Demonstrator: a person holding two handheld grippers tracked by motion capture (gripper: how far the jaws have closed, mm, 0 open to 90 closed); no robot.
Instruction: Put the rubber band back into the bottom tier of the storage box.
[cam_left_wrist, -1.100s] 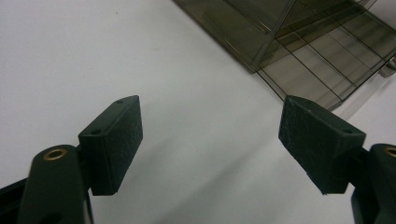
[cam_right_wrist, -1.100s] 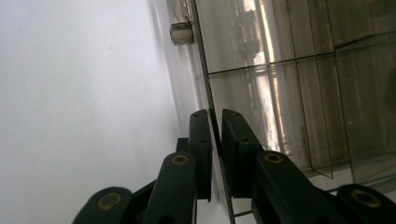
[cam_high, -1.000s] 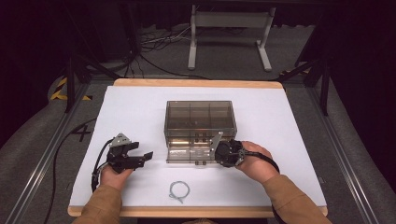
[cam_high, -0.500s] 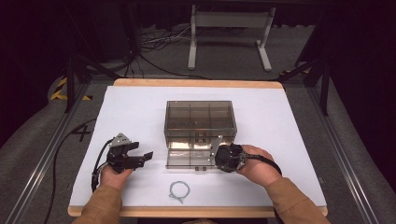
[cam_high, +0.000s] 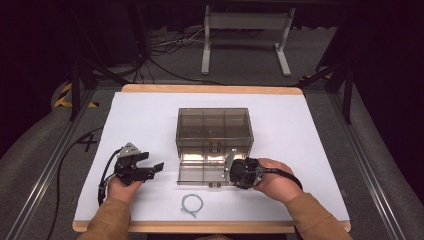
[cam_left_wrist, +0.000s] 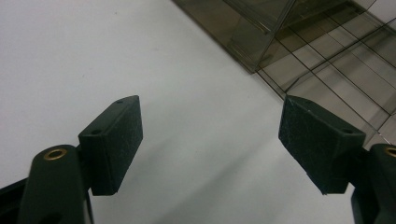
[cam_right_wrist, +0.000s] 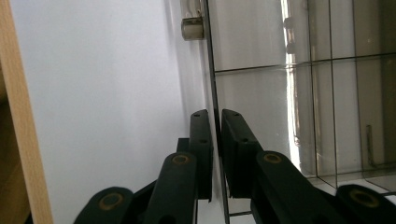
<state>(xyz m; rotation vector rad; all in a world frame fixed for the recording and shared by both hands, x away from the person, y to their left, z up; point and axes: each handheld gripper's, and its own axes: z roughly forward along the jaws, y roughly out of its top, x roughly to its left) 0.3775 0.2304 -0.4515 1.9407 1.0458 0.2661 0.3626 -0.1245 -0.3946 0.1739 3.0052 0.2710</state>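
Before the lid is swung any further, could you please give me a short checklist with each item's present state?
1. Right hand-held gripper shut on the lid edge: ok.
2. Left hand-held gripper open, nothing between its pads: ok.
3. Left hand-held gripper apart from the box: ok.
4. Wire ring on the table, apart from the lid: ok.
5. Latch freed: cannot tell.

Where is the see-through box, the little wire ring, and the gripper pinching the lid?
smoky clear compartment box (cam_high: 214, 125), high view, its top panel.
wire ring (cam_high: 192, 203), high view, on its loop.
right gripper (cam_right_wrist: 216, 140), right gripper view, between its tips, on the lid edge.
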